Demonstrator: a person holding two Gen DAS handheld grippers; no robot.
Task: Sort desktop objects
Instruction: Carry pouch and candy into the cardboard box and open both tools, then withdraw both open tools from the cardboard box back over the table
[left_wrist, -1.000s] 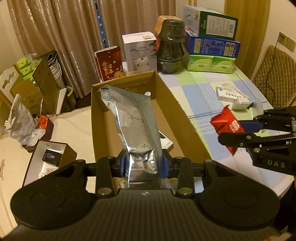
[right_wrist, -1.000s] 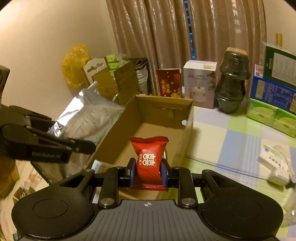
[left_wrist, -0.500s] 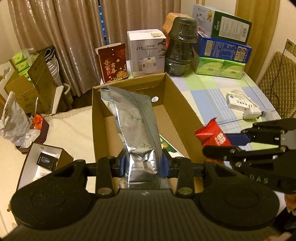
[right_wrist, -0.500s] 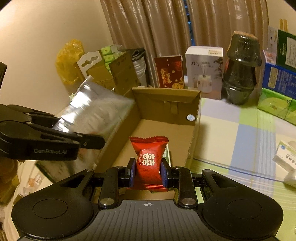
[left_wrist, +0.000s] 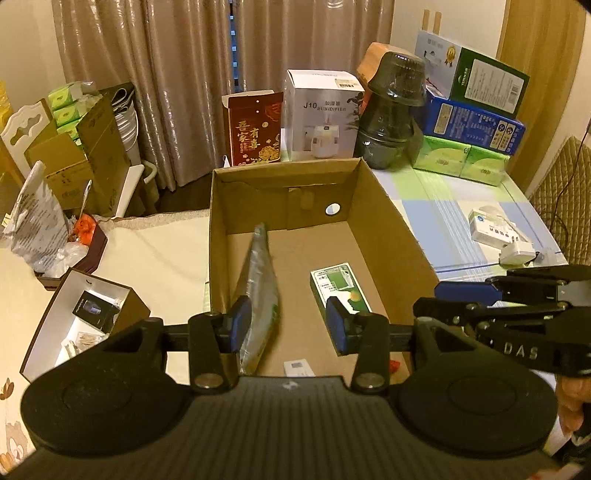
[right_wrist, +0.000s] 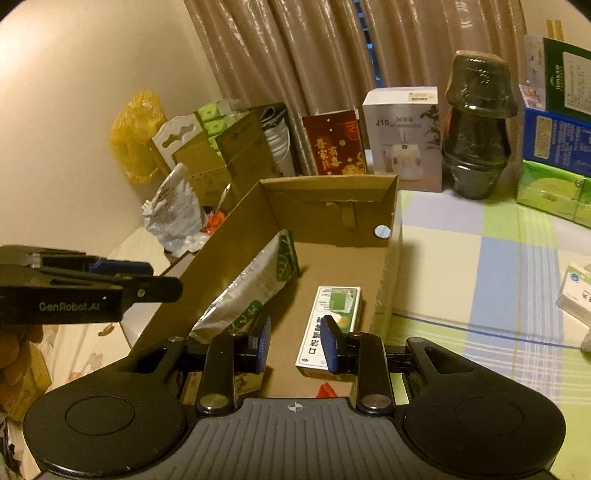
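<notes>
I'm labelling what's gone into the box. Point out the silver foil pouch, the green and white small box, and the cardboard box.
silver foil pouch (right_wrist: 245, 291): right wrist view, middle of its face
green and white small box (left_wrist: 340, 286): left wrist view, printed top
cardboard box (left_wrist: 391, 232): left wrist view, right wall

Both wrist cameras look steeply down, close above the cardboard box (left_wrist: 388, 221), sharing its interior; the right view faces it from the table (right_wrist: 461, 258) side.

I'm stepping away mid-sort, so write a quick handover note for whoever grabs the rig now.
Left hand-held gripper: open, jaws just widened, silver pouch between them but released.
Right hand-held gripper: open, empty.
In the cardboard box: pouch leaning on the left wall, green-and-white box flat, red candy at the near edge.
Left: white packets on the tablecloth.
</notes>
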